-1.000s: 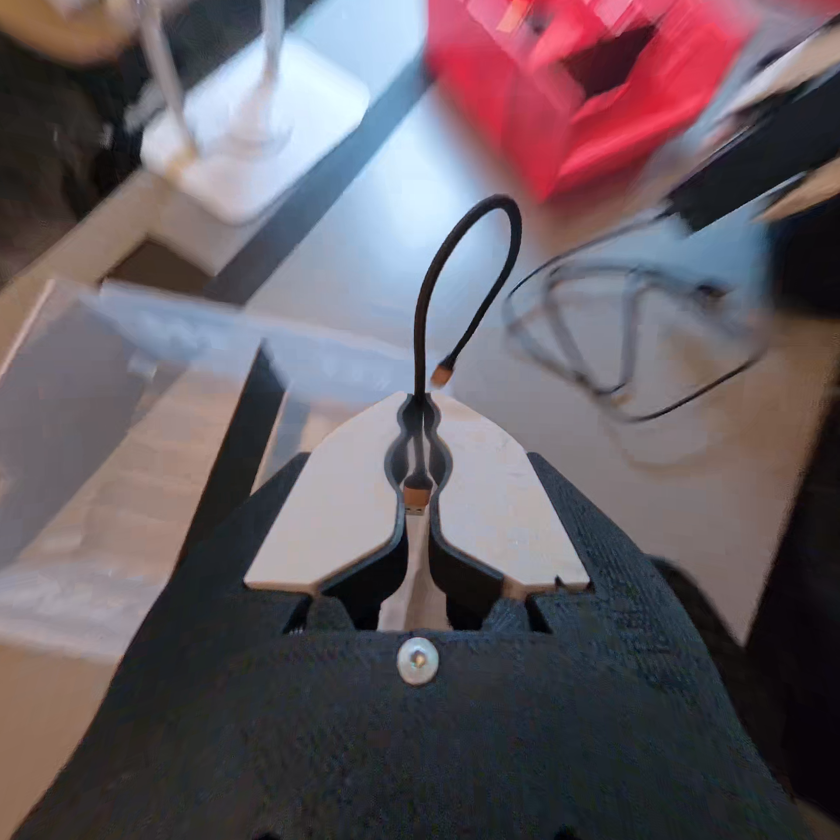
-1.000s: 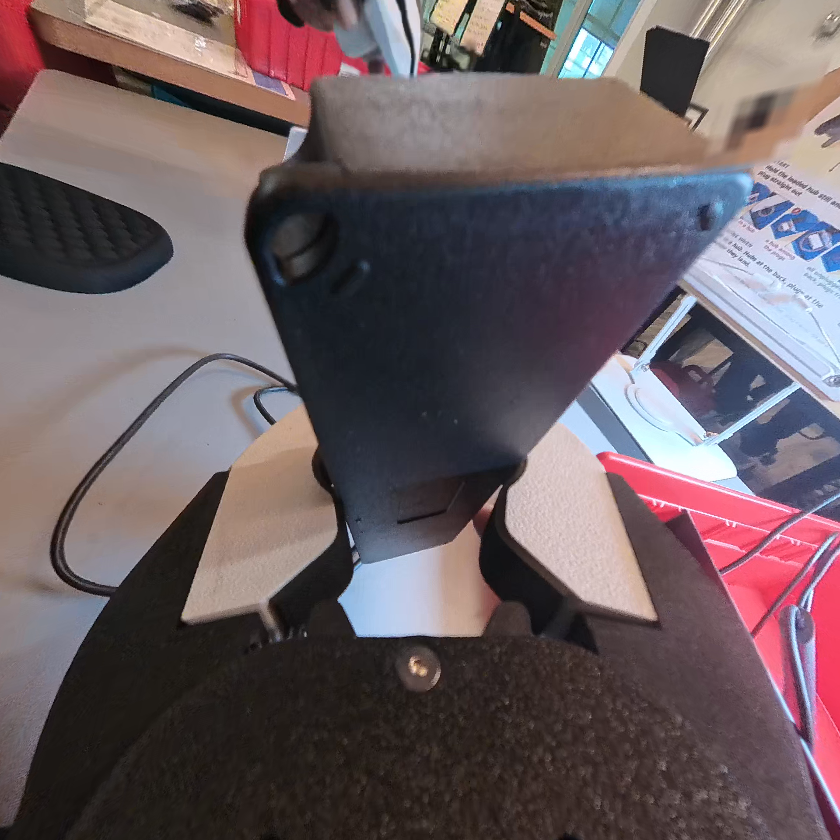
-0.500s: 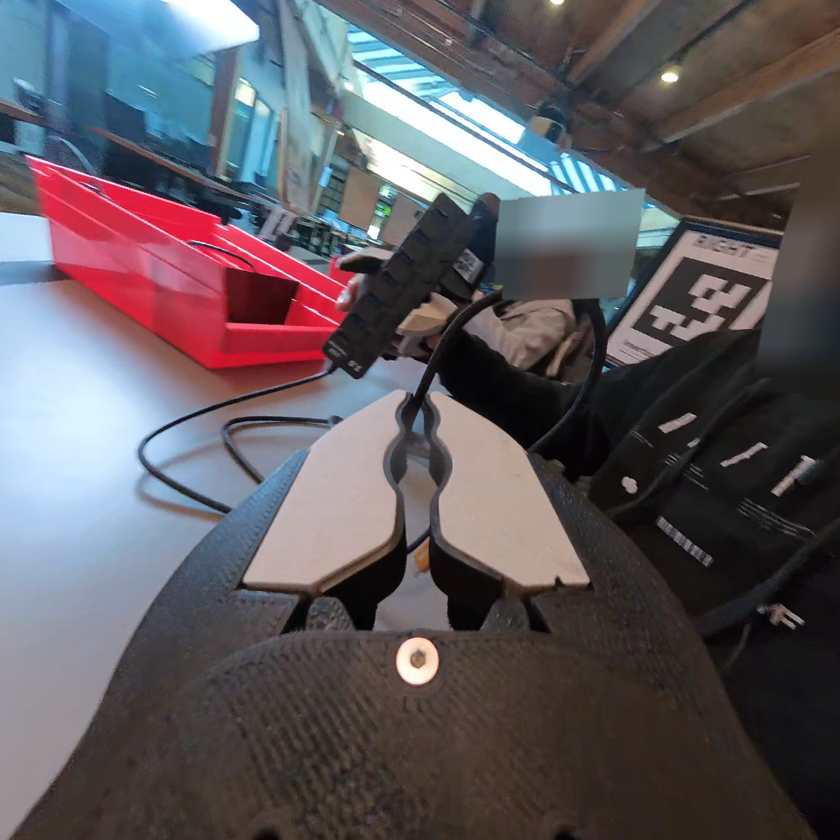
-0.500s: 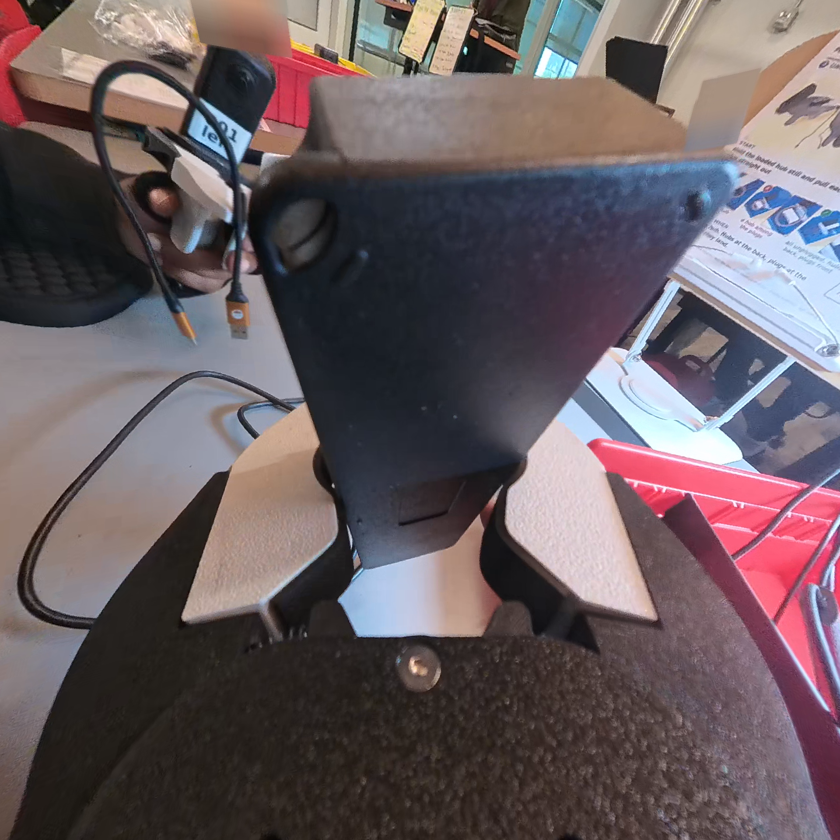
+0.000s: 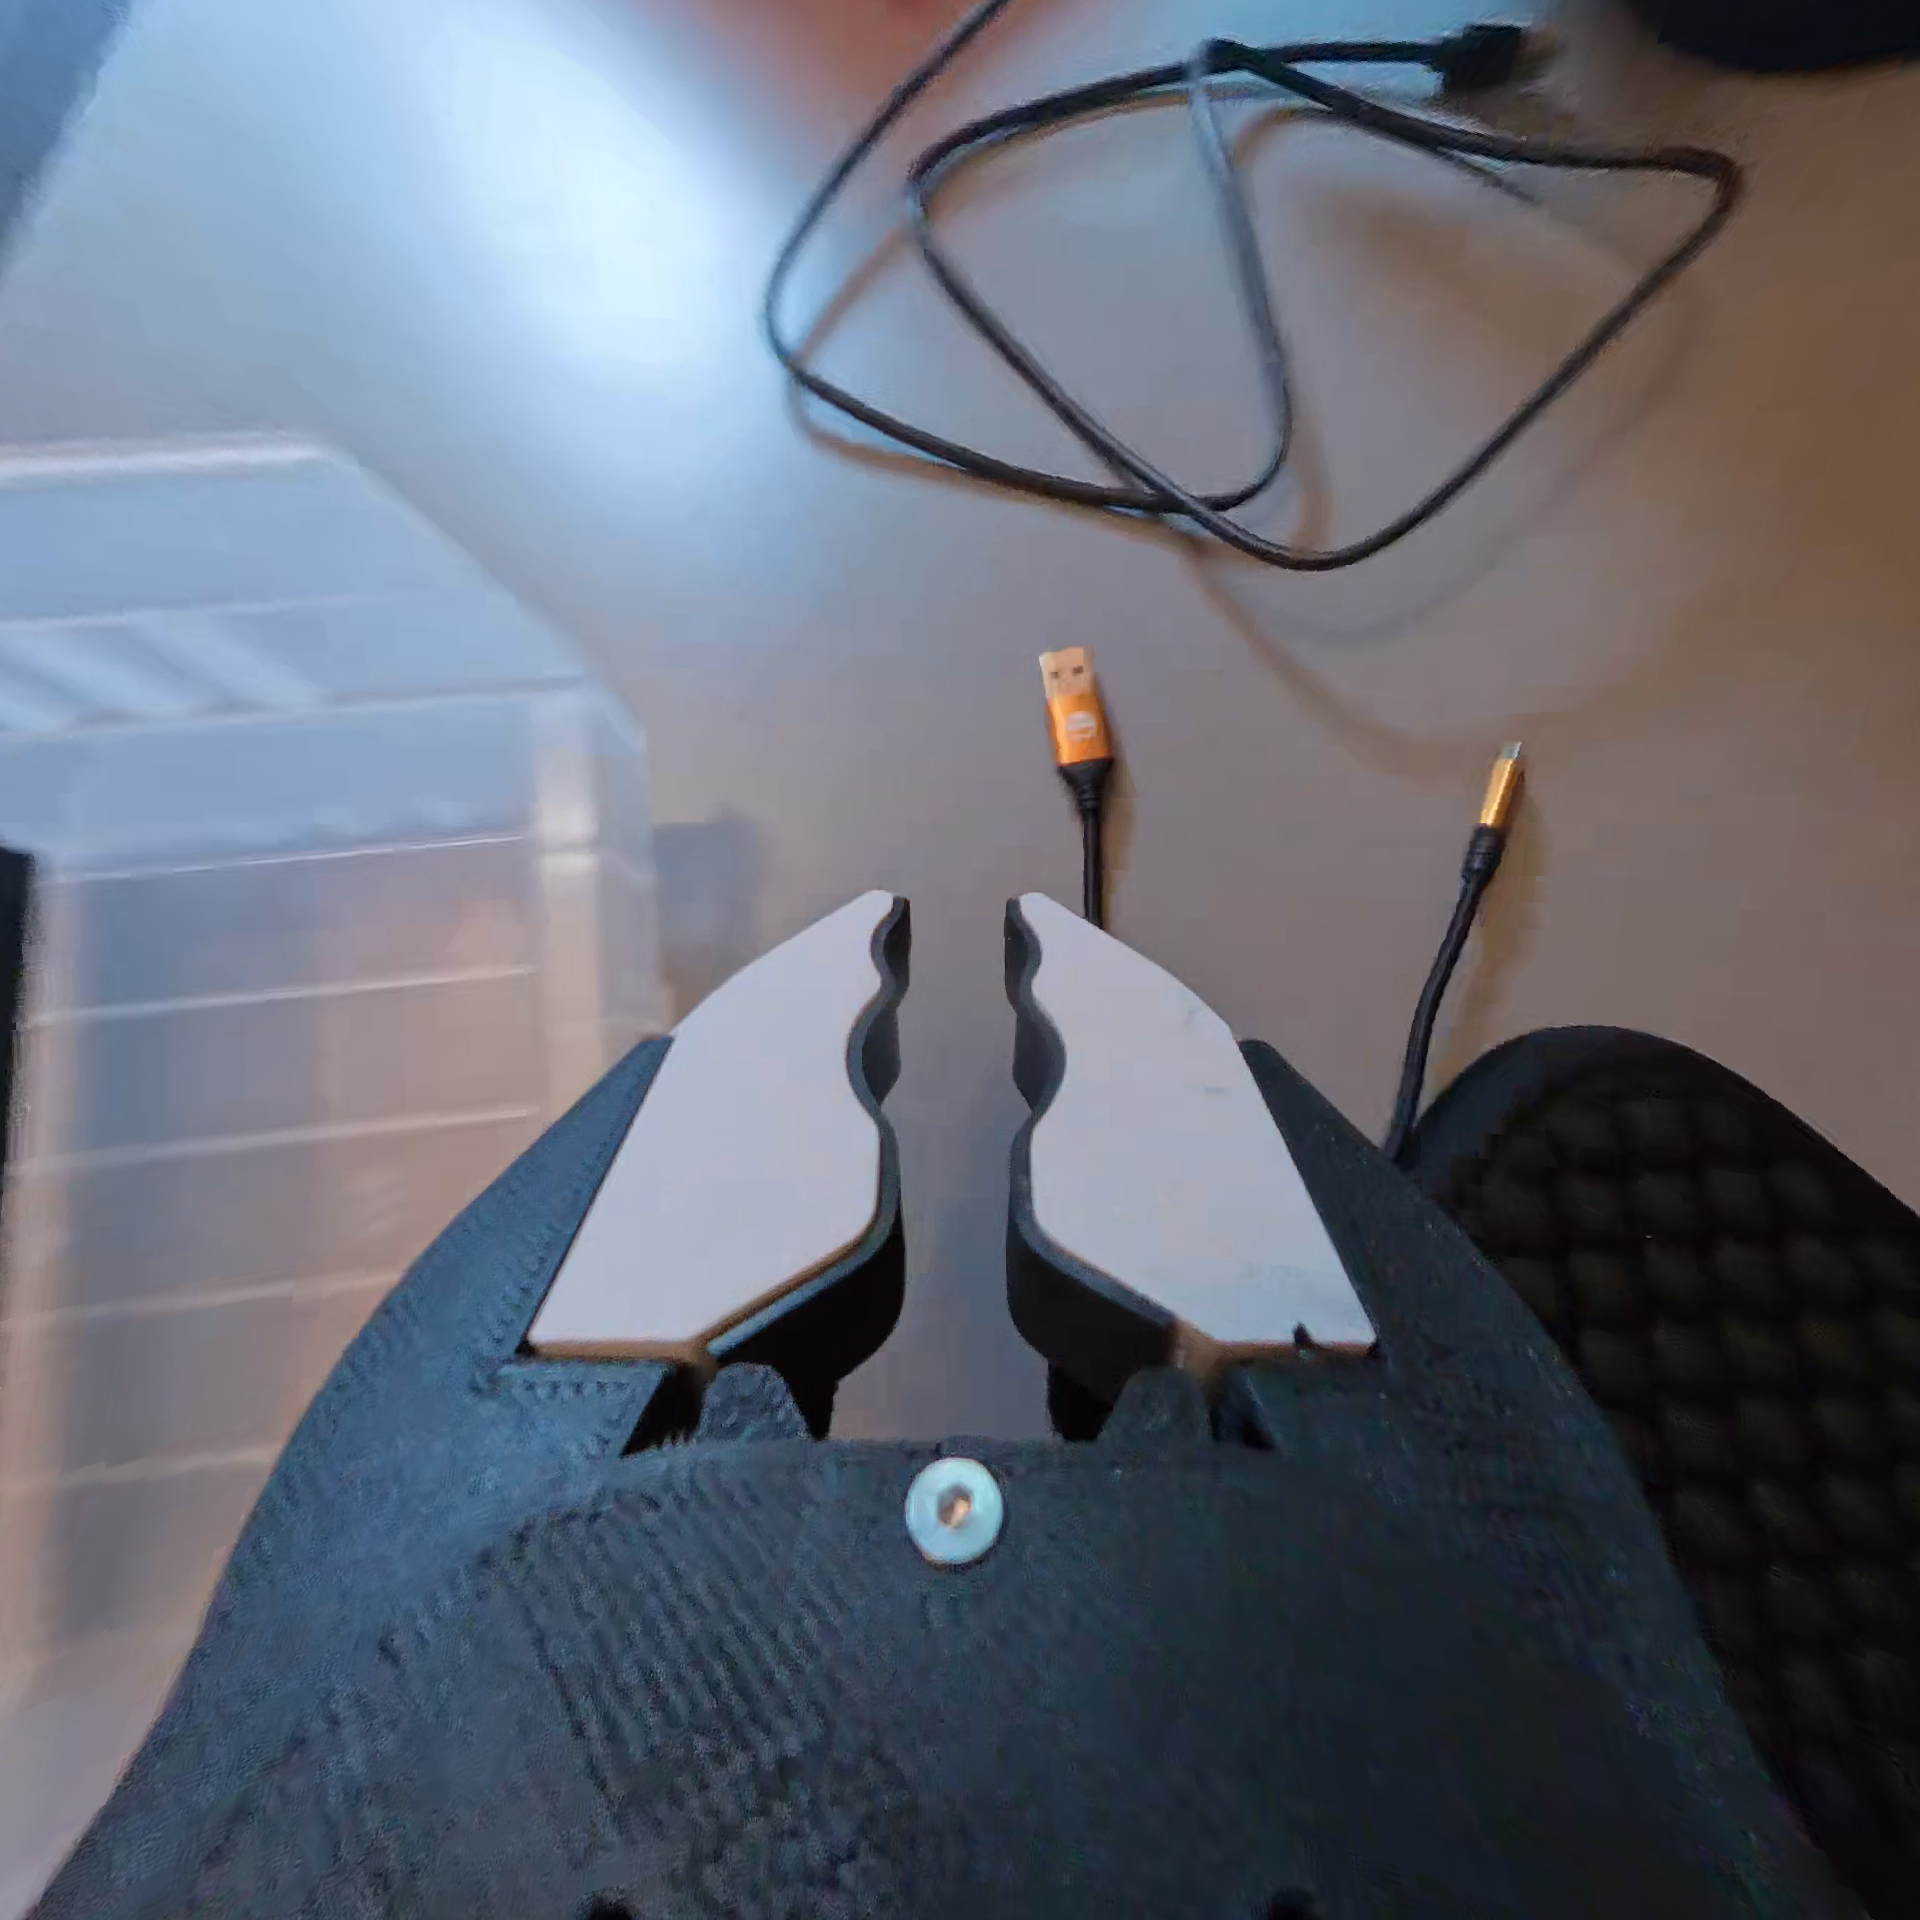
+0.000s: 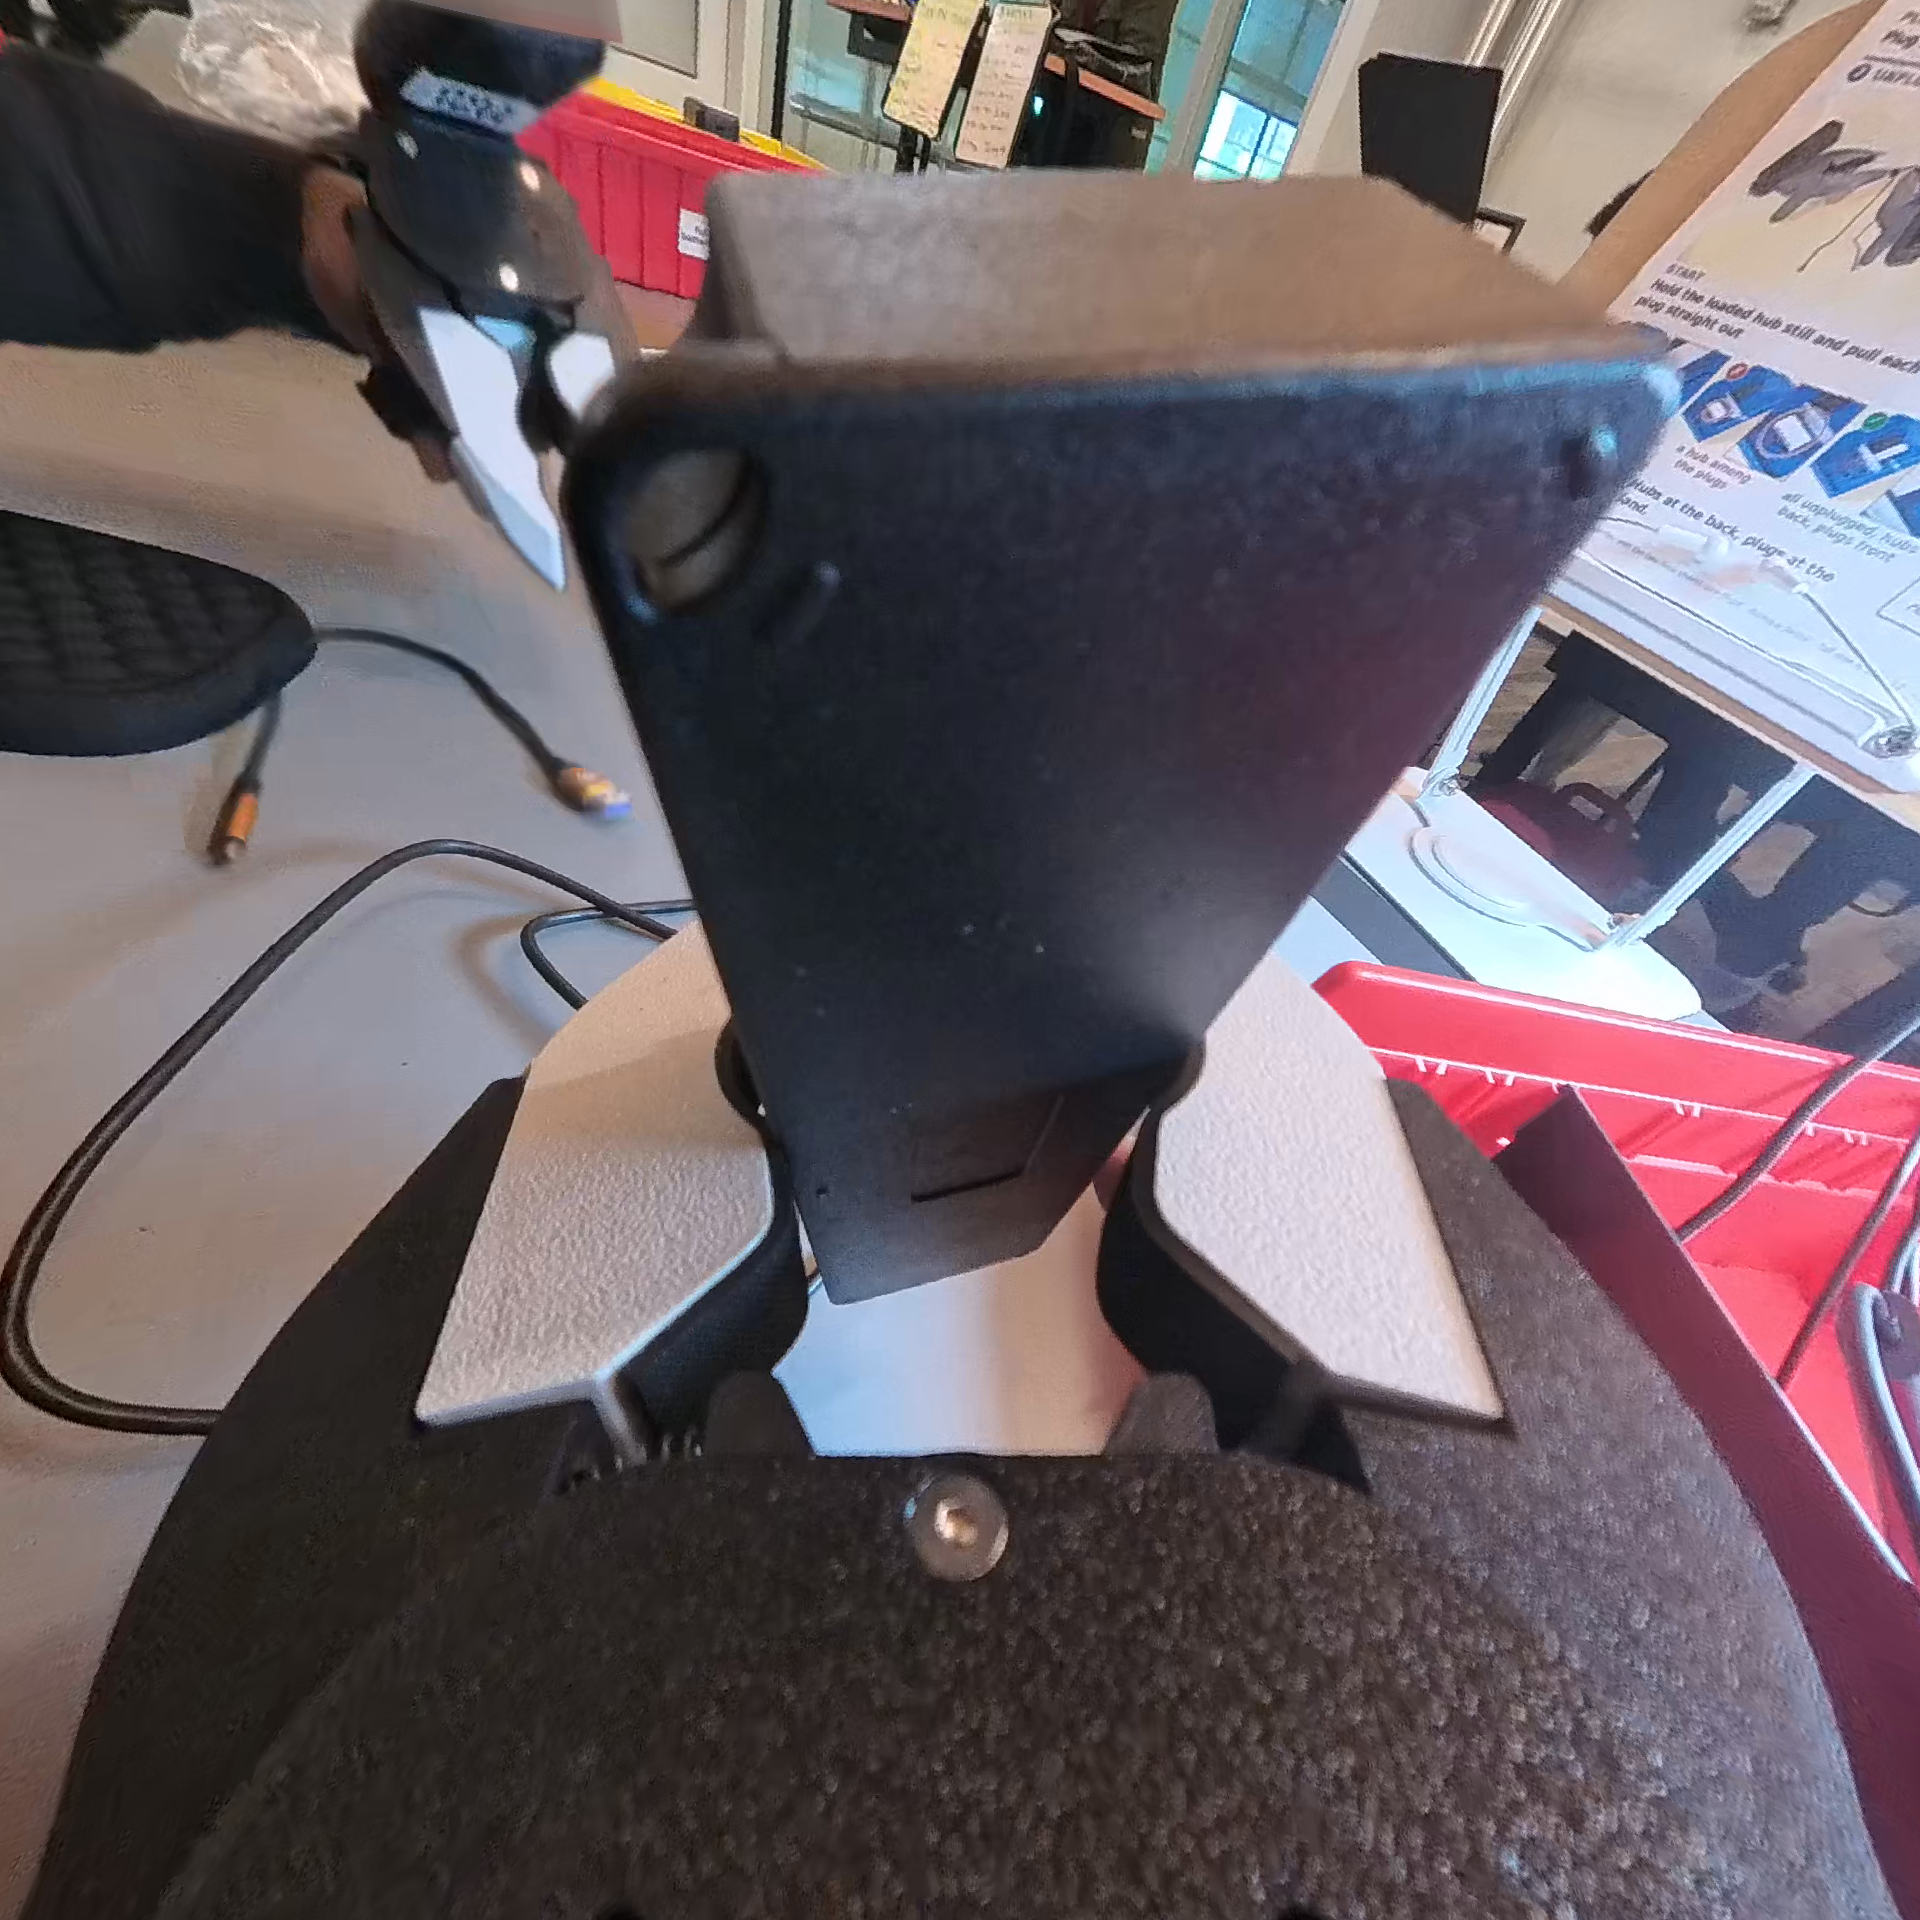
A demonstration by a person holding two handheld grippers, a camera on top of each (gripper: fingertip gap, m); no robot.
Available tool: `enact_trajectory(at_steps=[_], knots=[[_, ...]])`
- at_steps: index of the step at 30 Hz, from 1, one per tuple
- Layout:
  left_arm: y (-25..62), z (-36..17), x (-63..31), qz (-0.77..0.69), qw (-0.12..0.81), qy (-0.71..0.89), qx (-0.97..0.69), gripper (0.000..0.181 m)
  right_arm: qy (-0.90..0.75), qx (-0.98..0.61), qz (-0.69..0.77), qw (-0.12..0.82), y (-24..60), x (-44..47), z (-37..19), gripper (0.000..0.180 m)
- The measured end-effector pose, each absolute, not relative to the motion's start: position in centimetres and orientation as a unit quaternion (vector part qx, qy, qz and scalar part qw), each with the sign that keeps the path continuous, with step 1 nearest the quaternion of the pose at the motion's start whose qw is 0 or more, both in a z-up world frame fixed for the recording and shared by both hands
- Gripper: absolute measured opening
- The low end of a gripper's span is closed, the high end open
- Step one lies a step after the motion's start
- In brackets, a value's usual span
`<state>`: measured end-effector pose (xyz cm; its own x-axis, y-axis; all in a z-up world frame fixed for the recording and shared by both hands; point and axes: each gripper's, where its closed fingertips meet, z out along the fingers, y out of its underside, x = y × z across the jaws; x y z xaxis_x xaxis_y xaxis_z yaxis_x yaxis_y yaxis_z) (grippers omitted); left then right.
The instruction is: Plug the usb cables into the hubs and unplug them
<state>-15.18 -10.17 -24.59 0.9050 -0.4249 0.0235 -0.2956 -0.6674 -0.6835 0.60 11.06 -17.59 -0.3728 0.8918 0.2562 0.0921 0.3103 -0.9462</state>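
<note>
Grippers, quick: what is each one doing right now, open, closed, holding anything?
Left gripper: open, empty, above the short orange-tipped cable on the table.
Right gripper: closed on the black hub.

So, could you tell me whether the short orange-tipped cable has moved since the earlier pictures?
Yes. The short cable has gone from the left gripper, now open, down onto the table, beside the black pad.

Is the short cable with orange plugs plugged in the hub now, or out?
Out. Both orange plugs lie free on the table, below the open left gripper; the right gripper holds the hub apart.
</note>
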Motion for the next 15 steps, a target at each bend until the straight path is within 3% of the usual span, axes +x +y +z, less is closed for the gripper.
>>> enact_trajectory(at_steps=[4,9,11,15], knots=[[-9.3,-23.9,-14.6,-0.073,0.348,0.169,-0.919,0.021,-0.692,-0.355,0.461,0.428,10.8,0.6,-17.8,0.071],[-8.3,-29.2,-11.7,-0.053,0.27,0.19,-0.942,0.039,-0.7,-0.353,0.453,0.425,10.6,0.6,-18.2,0.071],[-7.4,-30.4,-11.0,-0.065,0.272,0.181,-0.943,0.038,-0.702,-0.354,0.451,0.424,10.6,0.6,-18.3,0.07],[-6.1,-30.3,-10.5,-0.059,0.284,0.184,-0.939,0.015,-0.705,-0.352,0.445,0.426,10.6,0.6,-18.4,0.071]])
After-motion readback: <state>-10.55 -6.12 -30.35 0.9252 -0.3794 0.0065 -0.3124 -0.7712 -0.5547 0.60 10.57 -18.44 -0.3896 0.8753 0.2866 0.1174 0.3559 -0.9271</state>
